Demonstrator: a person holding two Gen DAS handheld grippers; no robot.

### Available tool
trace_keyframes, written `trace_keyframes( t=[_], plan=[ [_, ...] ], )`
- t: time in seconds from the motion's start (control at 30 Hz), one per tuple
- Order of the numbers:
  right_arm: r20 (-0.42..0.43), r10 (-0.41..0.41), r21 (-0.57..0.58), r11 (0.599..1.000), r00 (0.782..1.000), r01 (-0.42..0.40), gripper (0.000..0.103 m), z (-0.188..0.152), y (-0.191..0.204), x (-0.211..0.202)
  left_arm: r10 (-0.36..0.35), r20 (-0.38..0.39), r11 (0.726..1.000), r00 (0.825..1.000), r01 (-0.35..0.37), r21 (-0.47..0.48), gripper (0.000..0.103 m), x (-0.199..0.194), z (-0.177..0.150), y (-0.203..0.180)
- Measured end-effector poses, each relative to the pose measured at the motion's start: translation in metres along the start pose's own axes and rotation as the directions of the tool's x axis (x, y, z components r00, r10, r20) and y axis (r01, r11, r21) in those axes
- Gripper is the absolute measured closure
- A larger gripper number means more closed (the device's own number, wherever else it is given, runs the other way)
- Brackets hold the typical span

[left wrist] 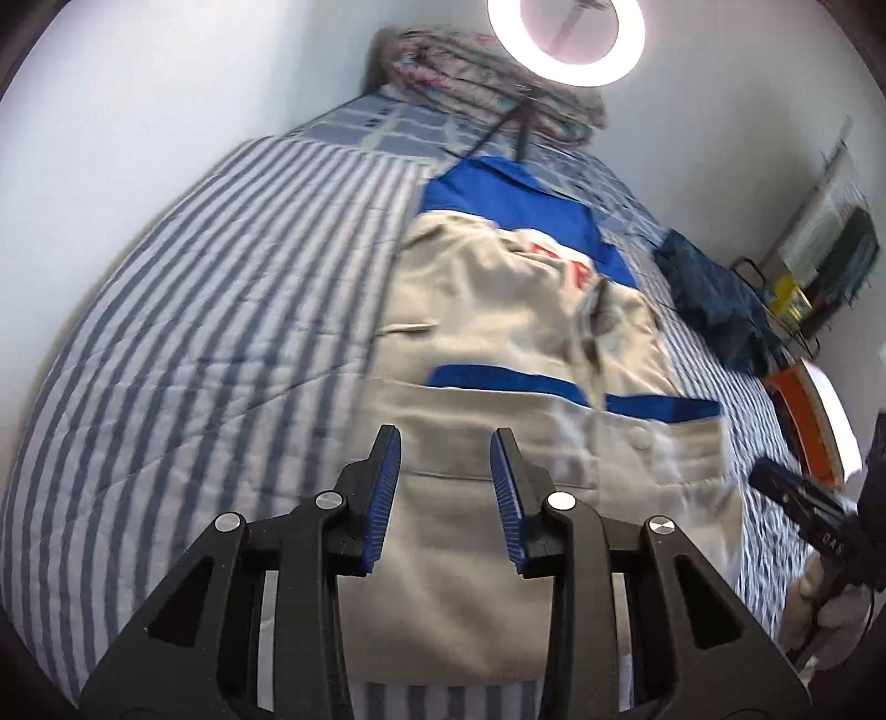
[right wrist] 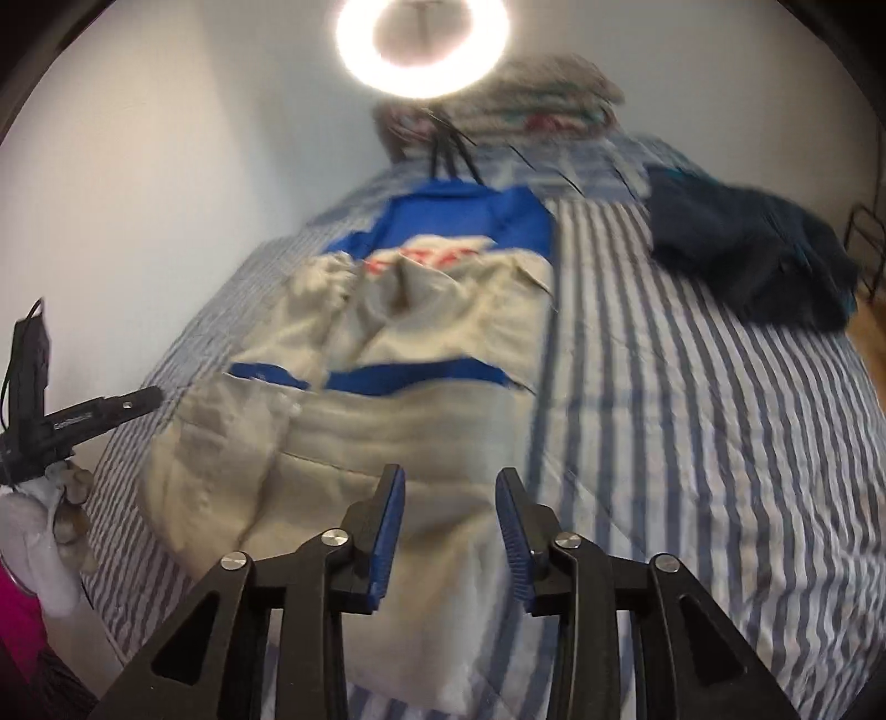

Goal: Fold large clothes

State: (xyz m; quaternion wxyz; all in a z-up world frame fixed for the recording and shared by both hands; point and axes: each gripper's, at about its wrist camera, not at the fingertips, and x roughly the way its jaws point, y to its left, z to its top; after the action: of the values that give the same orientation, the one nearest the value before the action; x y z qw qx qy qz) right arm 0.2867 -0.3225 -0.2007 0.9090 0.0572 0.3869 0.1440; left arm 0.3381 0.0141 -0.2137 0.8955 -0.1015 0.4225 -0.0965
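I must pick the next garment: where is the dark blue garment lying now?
The dark blue garment lies crumpled on the striped bed cover, at the upper right in the right wrist view, right of the beige and blue jacket, apart from it.

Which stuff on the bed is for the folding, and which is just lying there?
For the folding:
- beige and blue jacket
- left gripper, open
- right gripper, open

Just lying about:
- dark blue clothing
- folded floral quilt
- ring light
- striped bedcover
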Motion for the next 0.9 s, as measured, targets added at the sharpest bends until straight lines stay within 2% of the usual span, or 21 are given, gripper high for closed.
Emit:
trace_keyframes(
  t=[0.07,0.13,0.2,0.27,0.33,0.37,0.47,0.6,0.7,0.8,0.9],
  plan=[
    [-0.003,0.013,-0.013,1.0,1.0,-0.013,0.059,0.004,0.011,0.011,0.012,-0.011,0.999,1.0,-0.011,0.051,0.07,0.008,-0.002,-0.014],
    [-0.06,0.019,-0.023,1.0,0.998,-0.02,0.059,0.006,0.019,0.029,0.027,-0.054,0.996,0.998,-0.022,0.086,0.07,0.026,-0.005,-0.021],
    [-0.094,-0.01,-0.035,0.999,0.995,0.007,0.059,0.007,0.022,0.045,0.057,-0.087,0.996,0.995,-0.051,0.071,0.07,0.042,-0.01,-0.014],
    [-0.119,-0.034,-0.038,0.999,0.992,0.03,0.062,0.004,0.019,0.056,0.029,-0.093,0.998,0.995,-0.024,0.056,0.069,0.053,-0.013,-0.006],
    [-0.181,-0.058,-0.044,0.998,0.982,0.051,0.067,-0.005,0.015,0.073,0.028,-0.09,0.998,0.996,-0.022,0.063,0.069,0.054,-0.012,-0.007],
    [-0.177,-0.073,-0.068,0.996,0.981,0.062,0.067,-0.008,0.017,0.075,0.029,-0.095,0.998,0.995,-0.023,0.065,0.069,0.052,-0.01,-0.008],
    [-0.175,-0.107,-0.096,0.991,0.979,0.091,0.067,-0.004,0.024,0.065,0.018,-0.074,0.999,0.997,-0.014,0.047,0.069,0.035,-0.005,-0.003],
    [-0.15,-0.04,-0.049,0.998,0.988,0.033,0.066,-0.005,0.019,0.034,-0.011,-0.038,1.0,0.999,0.011,0.011,0.069,-0.004,-0.007,0.017],
    [-0.16,-0.035,-0.068,0.997,0.987,0.025,0.066,-0.018,0.018,0.015,-0.018,-0.034,1.0,0.999,0.018,0.017,0.069,-0.023,-0.02,0.023],
    [-0.196,-0.025,-0.051,0.999,0.98,0.016,0.066,-0.036,0.015,0.007,0.013,-0.076,0.999,0.997,-0.009,0.054,0.069,-0.026,-0.04,0.021],
    [-0.218,-0.049,-0.059,0.998,0.975,0.036,0.062,-0.053,0.014,0.005,0.074,-0.139,0.997,0.987,-0.068,0.046,0.069,-0.012,-0.061,0.03]
  ],
)
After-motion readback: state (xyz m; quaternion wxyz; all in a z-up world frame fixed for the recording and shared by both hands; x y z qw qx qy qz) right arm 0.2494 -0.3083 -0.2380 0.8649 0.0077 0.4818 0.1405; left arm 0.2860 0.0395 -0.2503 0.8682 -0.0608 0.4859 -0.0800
